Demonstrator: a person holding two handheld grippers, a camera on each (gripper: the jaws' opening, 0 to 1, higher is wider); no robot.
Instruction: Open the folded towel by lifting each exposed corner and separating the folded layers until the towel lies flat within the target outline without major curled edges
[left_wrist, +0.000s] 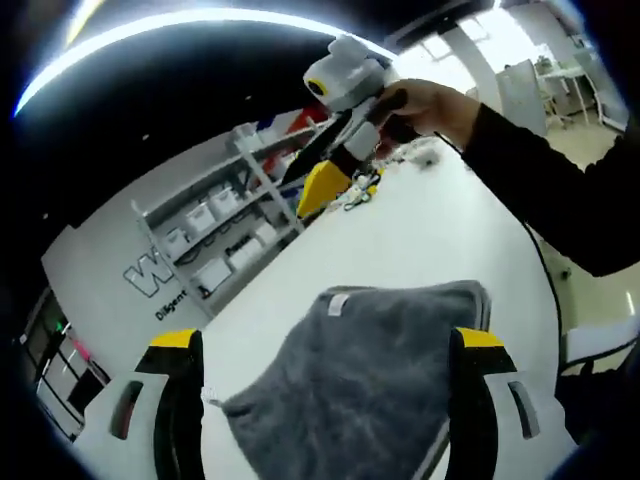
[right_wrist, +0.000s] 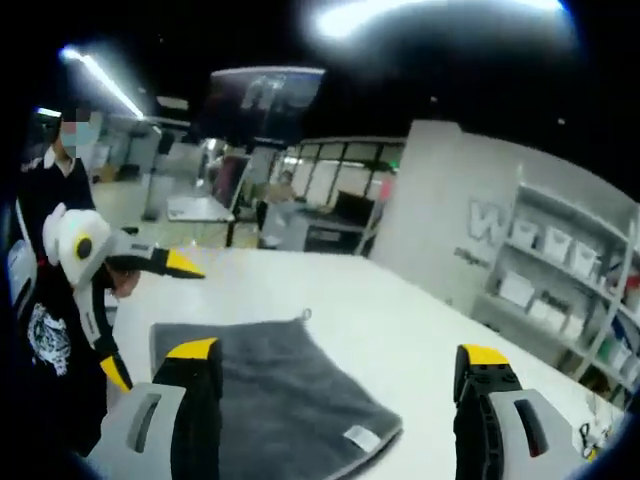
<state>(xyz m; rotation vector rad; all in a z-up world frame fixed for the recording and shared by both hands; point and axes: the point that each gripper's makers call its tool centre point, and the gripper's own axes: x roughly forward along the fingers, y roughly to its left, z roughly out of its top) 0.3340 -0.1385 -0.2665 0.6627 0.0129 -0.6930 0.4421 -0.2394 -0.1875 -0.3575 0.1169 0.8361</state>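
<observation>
A grey towel (left_wrist: 370, 375) lies folded on the white table (left_wrist: 420, 230), with a white tag (left_wrist: 335, 301) at its far corner. My left gripper (left_wrist: 325, 342) hovers over it, open, jaws wide apart on either side of the cloth. A hand holds my right gripper (left_wrist: 312, 175) higher up, beyond the towel. In the right gripper view the towel (right_wrist: 270, 385) sits between and below the open jaws of my right gripper (right_wrist: 340, 352), its tag (right_wrist: 362, 437) close by. The left gripper (right_wrist: 155, 322) shows at the towel's far left edge, open. Neither holds anything.
White shelves (left_wrist: 215, 215) with storage bins line the wall behind the table. Small items (left_wrist: 358, 192) lie at the table's far end. A person in black clothing (right_wrist: 50, 330) stands at the table's edge. Other tables (right_wrist: 200, 208) stand in the room behind.
</observation>
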